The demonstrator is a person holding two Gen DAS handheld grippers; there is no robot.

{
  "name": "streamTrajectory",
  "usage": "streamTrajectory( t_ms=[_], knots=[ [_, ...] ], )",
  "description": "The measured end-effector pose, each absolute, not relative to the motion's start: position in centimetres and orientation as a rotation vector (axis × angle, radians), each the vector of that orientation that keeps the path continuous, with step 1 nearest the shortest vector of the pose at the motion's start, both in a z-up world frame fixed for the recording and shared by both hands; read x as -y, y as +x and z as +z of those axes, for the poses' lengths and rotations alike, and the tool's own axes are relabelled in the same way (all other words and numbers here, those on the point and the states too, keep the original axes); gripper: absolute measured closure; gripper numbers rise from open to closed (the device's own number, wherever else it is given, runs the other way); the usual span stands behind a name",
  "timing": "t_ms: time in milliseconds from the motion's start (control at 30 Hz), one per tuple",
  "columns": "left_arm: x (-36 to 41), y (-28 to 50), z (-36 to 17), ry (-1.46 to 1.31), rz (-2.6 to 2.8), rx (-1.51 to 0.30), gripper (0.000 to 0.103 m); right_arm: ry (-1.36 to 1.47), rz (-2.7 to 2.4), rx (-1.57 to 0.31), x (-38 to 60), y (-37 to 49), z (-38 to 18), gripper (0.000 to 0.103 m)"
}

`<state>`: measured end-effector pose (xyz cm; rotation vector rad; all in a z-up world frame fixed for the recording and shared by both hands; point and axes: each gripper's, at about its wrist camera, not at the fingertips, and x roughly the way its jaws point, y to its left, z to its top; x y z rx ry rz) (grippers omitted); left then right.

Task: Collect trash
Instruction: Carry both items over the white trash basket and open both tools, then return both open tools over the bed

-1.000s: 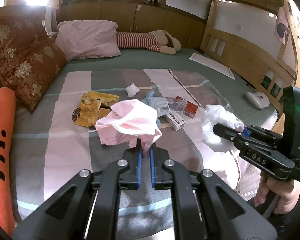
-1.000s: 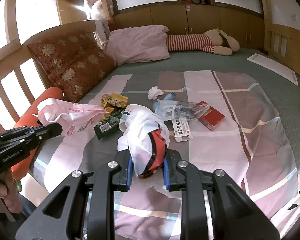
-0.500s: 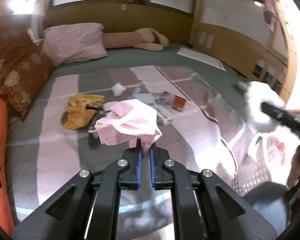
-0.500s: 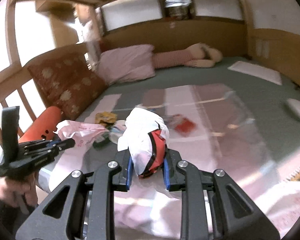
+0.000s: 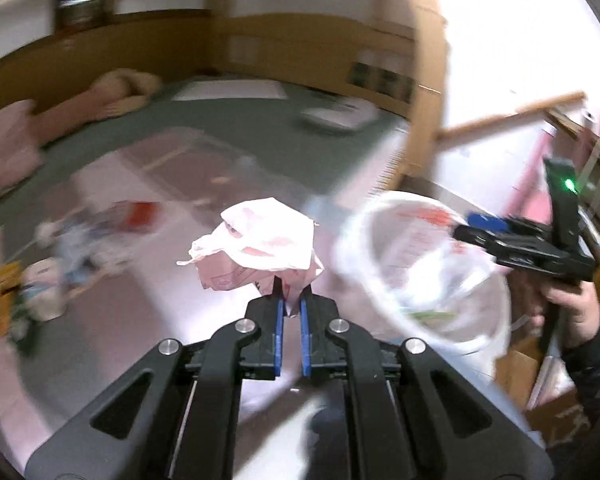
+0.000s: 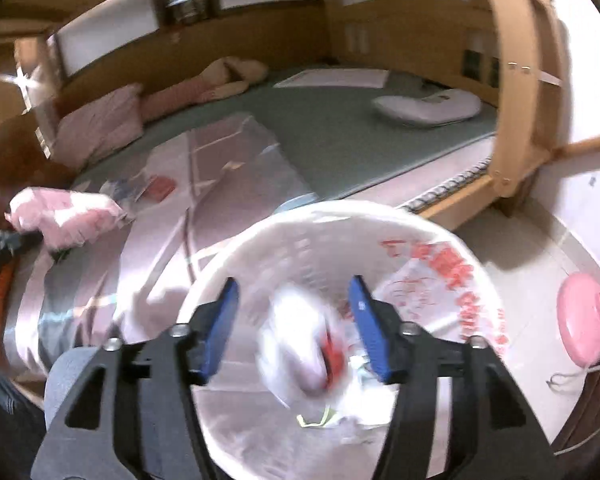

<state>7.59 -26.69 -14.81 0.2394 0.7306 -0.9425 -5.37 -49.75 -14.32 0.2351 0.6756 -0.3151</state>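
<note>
My left gripper (image 5: 290, 304) is shut on a crumpled pink plastic bag (image 5: 260, 246), held above the striped bedspread; the bag also shows at the left of the right wrist view (image 6: 60, 214). My right gripper (image 6: 294, 320) is open over a round bin lined with a white plastic bag with red print (image 6: 440, 276). A white and red plastic bag (image 6: 304, 344), blurred, is between and below its fingers, inside the bin. In the left wrist view the bin (image 5: 416, 276) is to the right, with the right gripper (image 5: 476, 228) over its rim.
Several pieces of trash (image 5: 60, 256) lie on the bedspread at the left, among them a red box (image 5: 142, 214). A wooden bed post (image 6: 516, 80) stands beyond the bin. A pink round object (image 6: 584, 320) sits on the floor at the right.
Both grippers swung right, from the bed to the bin. My right gripper opened and let go of the white and red bag, which dropped into the bin. The left still holds the pink bag.
</note>
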Motion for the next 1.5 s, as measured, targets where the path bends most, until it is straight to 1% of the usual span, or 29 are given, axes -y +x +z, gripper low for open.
streamTrajectory(
  t_ms=[33, 100, 133, 167, 200, 233, 267, 300, 367, 500, 633, 733, 900, 967, 1100, 1200, 1233, 1300, 1433, 1500],
  knots=[
    [28.7, 6.8, -14.6, 0.240, -0.991, -0.744, 0.095, 0.243, -0.344, -0.617, 50.0, -6.1, -13.2, 0.028],
    [31.9, 5.6, -14.5, 0.245, -1.059, -0.754, 0.095, 0.281, -0.391, -0.468, 50.9, -8.2, -10.5, 0.022],
    [33.7, 5.0, -14.4, 0.253, -1.093, -0.762, 0.094, 0.292, -0.402, -0.427, 51.1, -8.9, -9.7, 0.019],
    [34.8, 4.7, -14.6, 0.257, -1.119, -0.775, 0.092, 0.303, -0.412, -0.375, 51.4, -9.6, -8.4, 0.019],
    [36.7, 4.2, -14.8, 0.267, -1.158, -0.803, 0.083, 0.309, -0.413, -0.348, 51.6, -9.9, -7.7, 0.018],
    [37.6, 4.0, -15.0, 0.274, -1.177, -0.818, 0.070, 0.312, -0.411, -0.328, 51.6, -9.9, -7.0, 0.016],
    [38.7, 3.9, -15.4, 0.290, -1.190, -0.841, 0.024, 0.313, -0.407, -0.308, 51.4, -9.9, -6.4, 0.016],
    [38.9, 3.7, -15.5, 0.293, -1.183, -0.841, 0.006, 0.312, -0.401, -0.296, 51.2, -9.8, -6.1, 0.016],
    [38.3, 4.1, -15.1, 0.261, -1.135, -0.805, 0.006, 0.311, -0.374, -0.291, 50.5, -9.5, -5.9, 0.014],
    [32.4, 7.2, -13.5, 0.165, -1.046, -0.778, 0.006, 0.290, -0.311, -0.340, 48.4, -7.1, -7.0, 0.014],
    [23.6, 11.2, -11.5, 0.109, -0.805, -0.705, 0.005, 0.288, -0.213, -0.403, 45.4, -3.1, -8.1, 0.014],
    [16.9, 13.0, -10.5, 0.091, -0.600, -0.639, 0.004, 0.243, -0.109, -0.444, 41.2, 0.7, -8.9, 0.014],
    [8.1, 13.6, -11.4, 0.066, -0.323, -0.559, 0.003, 0.175, 0.097, -0.473, 32.7, 7.0, -9.0, 0.014],
    [5.3, 13.9, -13.1, 0.025, -0.251, -0.550, 0.003, 0.149, 0.149, -0.482, 29.8, 9.2, -9.0, 0.014],
    [4.0, 15.5, -14.9, 0.052, -0.141, -0.644, 0.003, 0.126, 0.215, -0.480, 26.0, 13.0, -9.4, 0.014],
    [2.9, 15.4, -14.4, -0.002, -0.164, -0.627, 0.003, 0.096, 0.208, -0.473, 24.7, 14.4, -11.1, 0.014],
    [2.9, 15.5, -14.4, -0.008, -0.167, -0.633, 0.003, 0.085, 0.200, -0.494, 24.5, 14.7, -12.1, 0.014],
    [2.9, 15.9, -14.8, -0.018, -0.180, -0.656, 0.003, 0.088, 0.191, -0.610, 24.6, 15.3, -13.8, 0.014],
    [3.1, 16.2, -15.3, -0.035, -0.198, -0.677, 0.003, 0.074, 0.199, -0.572, 24.7, 14.5, -13.4, 0.014],
    [3.5, 16.4, -15.6, -0.036, -0.198, -0.682, 0.003, 0.089, 0.196, -0.589, 24.8, 14.7, -13.7, 0.014]
  ],
)
